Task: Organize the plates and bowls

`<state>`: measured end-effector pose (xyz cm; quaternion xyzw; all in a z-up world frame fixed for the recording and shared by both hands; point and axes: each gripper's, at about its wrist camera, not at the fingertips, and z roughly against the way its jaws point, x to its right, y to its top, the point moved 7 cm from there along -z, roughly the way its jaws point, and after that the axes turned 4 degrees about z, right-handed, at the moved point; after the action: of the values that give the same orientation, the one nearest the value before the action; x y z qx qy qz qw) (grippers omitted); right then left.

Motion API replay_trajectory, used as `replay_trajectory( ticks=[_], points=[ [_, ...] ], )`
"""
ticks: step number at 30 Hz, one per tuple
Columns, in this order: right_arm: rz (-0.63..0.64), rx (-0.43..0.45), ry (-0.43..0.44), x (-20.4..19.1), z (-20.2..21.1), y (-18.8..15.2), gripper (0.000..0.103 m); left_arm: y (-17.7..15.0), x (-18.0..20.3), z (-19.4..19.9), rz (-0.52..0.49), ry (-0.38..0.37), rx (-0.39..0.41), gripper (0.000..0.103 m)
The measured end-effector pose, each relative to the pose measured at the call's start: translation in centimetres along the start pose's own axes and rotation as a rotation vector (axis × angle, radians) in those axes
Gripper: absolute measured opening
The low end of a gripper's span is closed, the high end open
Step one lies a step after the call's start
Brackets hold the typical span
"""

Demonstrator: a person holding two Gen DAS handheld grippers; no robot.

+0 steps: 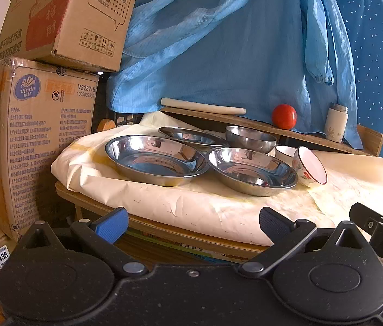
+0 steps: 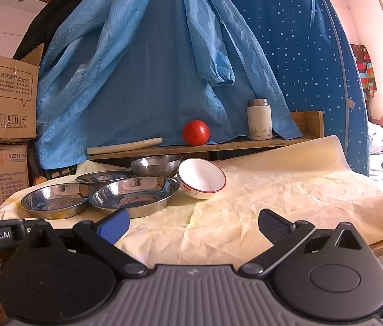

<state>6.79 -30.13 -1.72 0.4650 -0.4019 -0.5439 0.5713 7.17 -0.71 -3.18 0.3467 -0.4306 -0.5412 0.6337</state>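
I am holding my left gripper (image 1: 191,224) with its jaws wide apart, gripping nothing. My right gripper (image 2: 192,225) is also standing wide apart and empty, just beside the left one.

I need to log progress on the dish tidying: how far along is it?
Nothing looks done yet. The three steel plates lie spread out, the steel bowl stands alone, and the white bowl is tipped on its side. The left gripper and right gripper are open and empty. All stacking remains.
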Motion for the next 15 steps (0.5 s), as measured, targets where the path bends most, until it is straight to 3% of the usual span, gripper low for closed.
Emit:
replay_trajectory(
  ticks=[15],
  points=[
    [0.003, 0.005, -0.002, -0.11, -0.16, -0.13, 0.103, 0.36, -0.59, -0.31, 0.015, 0.028, 0.007, 0.102]
  ],
)
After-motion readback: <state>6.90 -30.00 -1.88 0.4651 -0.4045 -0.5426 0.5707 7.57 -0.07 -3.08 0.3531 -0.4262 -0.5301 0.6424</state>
